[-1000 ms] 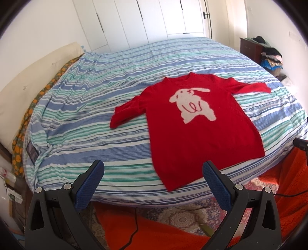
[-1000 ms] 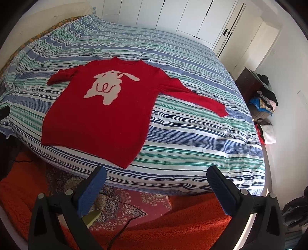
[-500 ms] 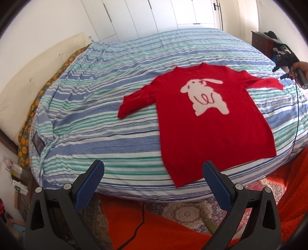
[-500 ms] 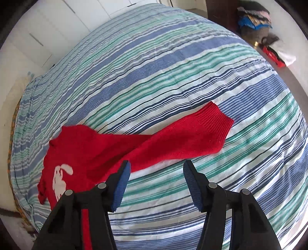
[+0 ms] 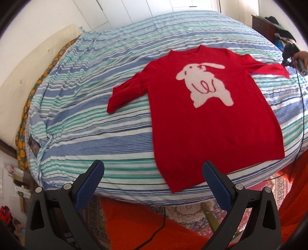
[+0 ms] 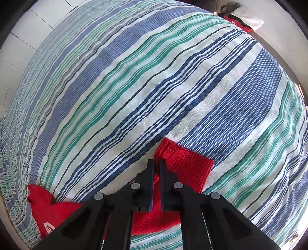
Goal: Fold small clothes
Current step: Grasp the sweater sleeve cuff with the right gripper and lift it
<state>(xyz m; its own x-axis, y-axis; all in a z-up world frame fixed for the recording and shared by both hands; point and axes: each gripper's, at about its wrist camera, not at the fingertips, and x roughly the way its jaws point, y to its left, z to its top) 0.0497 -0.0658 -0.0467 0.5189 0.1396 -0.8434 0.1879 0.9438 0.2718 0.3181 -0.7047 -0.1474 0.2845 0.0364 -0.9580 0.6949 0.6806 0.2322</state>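
A home bedroom is showing here: a bed [image 5: 115,134] is wearing a blue, green and white striped cover, white wardrobe doors [image 5: 154,11] are standing behind it, and a dark dresser [image 5: 263,25] is carrying piled clothes.

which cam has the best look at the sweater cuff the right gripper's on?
Right wrist view. The cuff fills the frame just ahead of the right gripper, whose fingers have just closed, pinching its edge. The left wrist view shows the whole sweater, but that cuff is small at the far edge.
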